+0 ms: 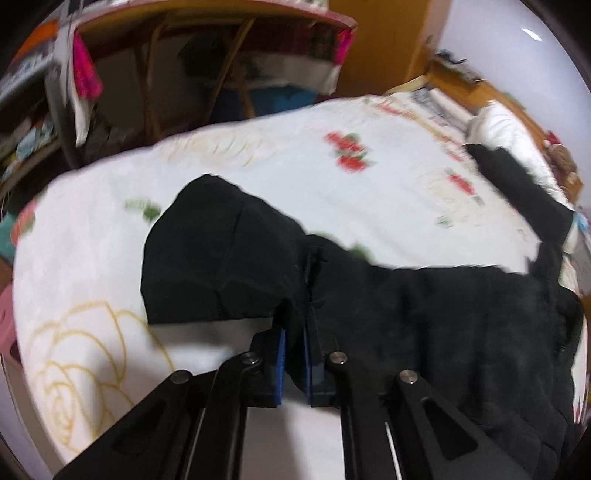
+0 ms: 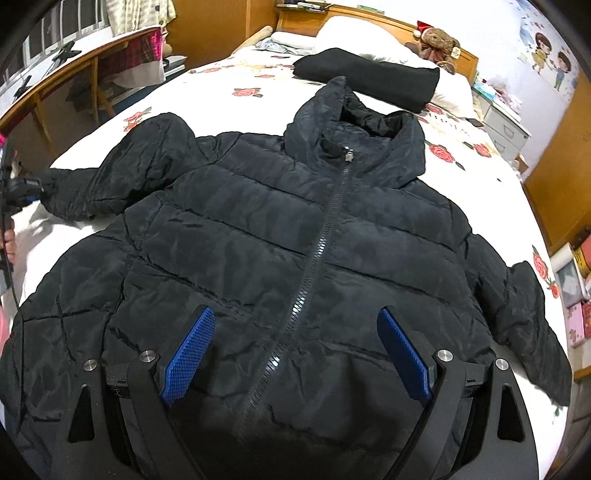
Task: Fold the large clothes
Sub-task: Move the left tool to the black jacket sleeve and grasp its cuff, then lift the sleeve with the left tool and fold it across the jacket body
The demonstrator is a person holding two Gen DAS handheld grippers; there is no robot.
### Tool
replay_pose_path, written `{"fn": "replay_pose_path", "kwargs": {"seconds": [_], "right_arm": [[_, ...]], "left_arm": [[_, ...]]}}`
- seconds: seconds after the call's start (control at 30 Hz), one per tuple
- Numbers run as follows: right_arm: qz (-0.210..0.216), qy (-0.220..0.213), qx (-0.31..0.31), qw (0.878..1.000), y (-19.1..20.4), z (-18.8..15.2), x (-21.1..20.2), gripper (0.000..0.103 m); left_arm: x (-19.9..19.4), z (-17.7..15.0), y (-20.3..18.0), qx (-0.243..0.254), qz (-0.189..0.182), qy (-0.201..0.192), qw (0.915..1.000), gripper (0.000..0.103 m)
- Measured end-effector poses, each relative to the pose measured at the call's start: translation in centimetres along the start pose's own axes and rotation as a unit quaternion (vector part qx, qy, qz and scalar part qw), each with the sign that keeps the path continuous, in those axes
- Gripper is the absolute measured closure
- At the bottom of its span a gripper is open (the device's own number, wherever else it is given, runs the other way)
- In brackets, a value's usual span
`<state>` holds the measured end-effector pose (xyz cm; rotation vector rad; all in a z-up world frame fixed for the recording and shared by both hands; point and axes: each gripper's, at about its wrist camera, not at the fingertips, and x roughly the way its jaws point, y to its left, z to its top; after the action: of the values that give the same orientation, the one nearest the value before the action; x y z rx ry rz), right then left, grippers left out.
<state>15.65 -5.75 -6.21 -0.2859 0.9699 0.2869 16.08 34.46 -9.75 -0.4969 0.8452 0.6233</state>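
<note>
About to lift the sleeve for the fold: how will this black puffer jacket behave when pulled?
The black puffer jacket probably flops, since its sleeve already drapes limp from the shut left hand-held gripper. Its shiny shell looks slippery. The quilted padding suggests bulk that springs back.

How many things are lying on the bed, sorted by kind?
Black quilted puffer jacket with a hood: 1
Folded black garment: 1
White pillows: 2, as far as I can tell
Brown teddy bear in a red hat: 1
Total: 5
</note>
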Motion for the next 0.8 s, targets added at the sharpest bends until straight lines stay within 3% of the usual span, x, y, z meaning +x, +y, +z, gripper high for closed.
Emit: {"fn": "replay_pose_path", "kwargs": {"seconds": [0.17,0.37,0.63,0.8], "right_arm": [[-0.006,-0.009,0.01,1.0,-1.3,-0.7,-1.7,0.013],[-0.018,-0.022,0.029,0.999,-3.8,-1.8,-3.8,0.013],[-0.048,-0.018,0.064,0.997,-8.5,-4.2,-5.4,0.013],[-0.061,-0.008,0.088,0.994,-11.1,-5.6,-5.1,0.013]], "left_arm": [[-6.4,1.7,-4.4,0.044,-0.056,-0.047,0.9963,0.096],[-13.7,1.4,-11.9,0.121,-0.135,-0.078,0.9803,0.096],[-17.2,-3.9,-21.9,0.227,-0.223,-0.05,0.9467,0.096],[-15.7,-8.3,-27.7,0.269,-0.262,-0.004,0.9267,0.096]]}}
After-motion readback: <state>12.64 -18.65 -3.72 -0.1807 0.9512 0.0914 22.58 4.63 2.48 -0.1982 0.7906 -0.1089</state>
